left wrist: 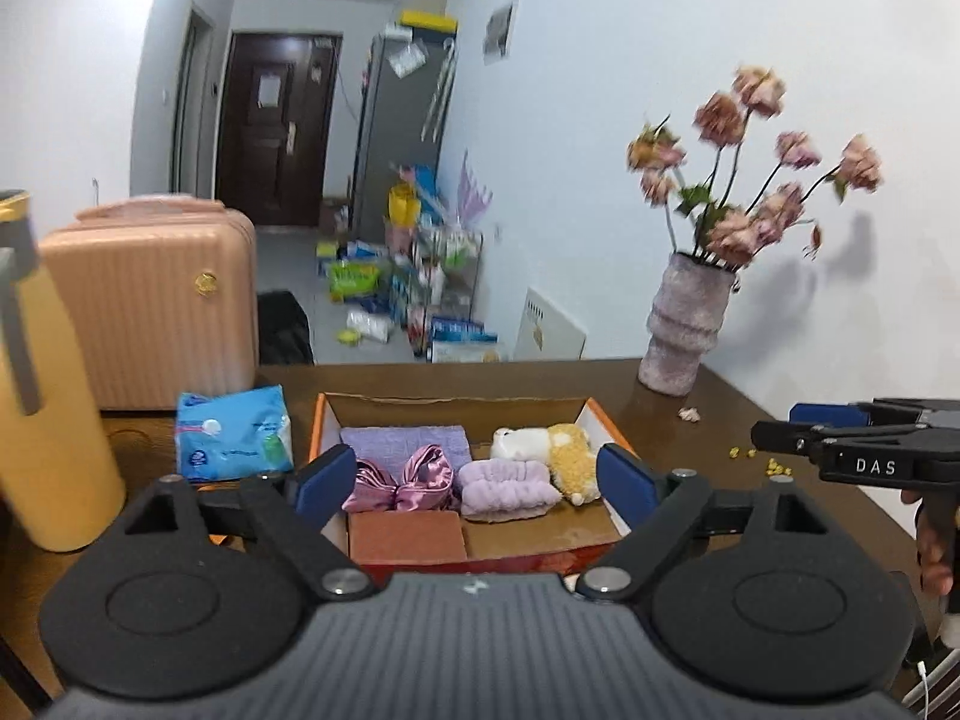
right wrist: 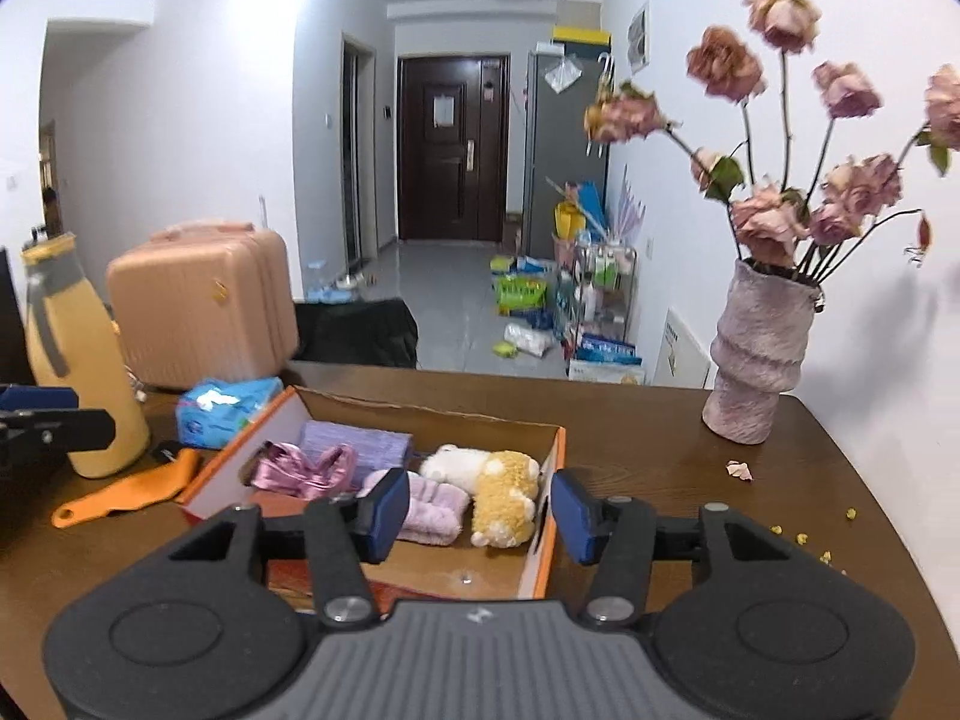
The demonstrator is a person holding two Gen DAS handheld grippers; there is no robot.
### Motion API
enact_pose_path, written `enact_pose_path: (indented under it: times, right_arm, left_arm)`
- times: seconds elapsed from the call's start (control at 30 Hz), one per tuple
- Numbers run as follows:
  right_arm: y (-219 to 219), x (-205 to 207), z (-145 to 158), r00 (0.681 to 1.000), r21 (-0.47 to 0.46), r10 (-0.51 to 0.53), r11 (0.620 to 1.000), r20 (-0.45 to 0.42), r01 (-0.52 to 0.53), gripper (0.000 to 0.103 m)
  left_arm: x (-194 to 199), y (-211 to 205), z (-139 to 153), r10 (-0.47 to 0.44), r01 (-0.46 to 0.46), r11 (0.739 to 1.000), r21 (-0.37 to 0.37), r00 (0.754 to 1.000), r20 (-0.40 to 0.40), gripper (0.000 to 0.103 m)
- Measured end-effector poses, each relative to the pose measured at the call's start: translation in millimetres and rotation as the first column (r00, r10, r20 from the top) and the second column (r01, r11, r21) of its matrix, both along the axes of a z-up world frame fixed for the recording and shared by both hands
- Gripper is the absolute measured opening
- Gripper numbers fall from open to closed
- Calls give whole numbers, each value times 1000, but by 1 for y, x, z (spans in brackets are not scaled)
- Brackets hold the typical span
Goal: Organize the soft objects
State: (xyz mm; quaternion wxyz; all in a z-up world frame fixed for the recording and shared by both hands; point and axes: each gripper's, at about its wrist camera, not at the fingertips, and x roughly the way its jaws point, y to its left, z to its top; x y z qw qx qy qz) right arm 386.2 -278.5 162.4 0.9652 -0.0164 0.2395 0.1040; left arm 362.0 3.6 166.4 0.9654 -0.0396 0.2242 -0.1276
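Hovering over a filled box, both grippers empty-handed

Left gripper (left wrist: 477,480) spread wide, nothing between its blue pads; right gripper (right wrist: 474,510) roughly half open, also gripping nothing. Below both, an open orange-edged box (left wrist: 606,420) on a brown table (right wrist: 660,444). Inside: folded lavender cloth (left wrist: 405,441) at 11 o'clock, pink satin bow (left wrist: 399,480) just before it, fluffy purple headband (left wrist: 507,486) at centre, cream-and-yellow plush toy (left wrist: 552,450) at 2 o'clock, brown cloth (left wrist: 408,537) at 7 o'clock. Beyond the box: blue tissue pack (left wrist: 234,441) at 10 o'clock, vase of pink flowers (left wrist: 684,330) at 2 o'clock.

Vase (right wrist: 759,360), suitcase (right wrist: 204,306) — perhaps a yellow bottle (right wrist: 84,372).
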Motion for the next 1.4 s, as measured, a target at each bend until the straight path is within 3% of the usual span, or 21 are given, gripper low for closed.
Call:
enact_pose_path:
  times: [0.13,0.27,0.33,0.43,0.57,0.77,0.93,1.4]
  right_arm:
    - [2,-54,-10,996,8,49,999,72,-49,57]
    - [4,-115,-29,989,31,60,997,137,-65,60]
    - [6,-144,-40,984,47,77,995,163,-86,63]
    - [9,-182,-60,980,79,57,994,189,-73,69]
    - [12,-224,-92,985,140,26,989,172,-50,71]
    - [22,-248,-133,997,175,38,983,62,-49,71]
    - [30,-246,-139,998,124,30,992,64,-38,71]
    - [41,-177,-161,999,117,18,993,-43,-13,70]
  left_arm:
    - [-55,5,-11,4,-5,1000,3,997,74,93]
    - [-125,8,-36,23,-33,998,48,980,198,100]
    - [-155,9,-50,32,-42,998,36,971,238,103]
    - [-193,11,-71,63,-68,998,8,966,250,103]
    - [-228,9,-99,94,-98,995,10,976,196,103]
    - [-231,8,-130,92,-97,993,61,992,88,103]
    - [-220,7,-137,85,-88,995,45,994,71,103]
    - [-150,15,-177,158,-154,987,50,985,-70,102]
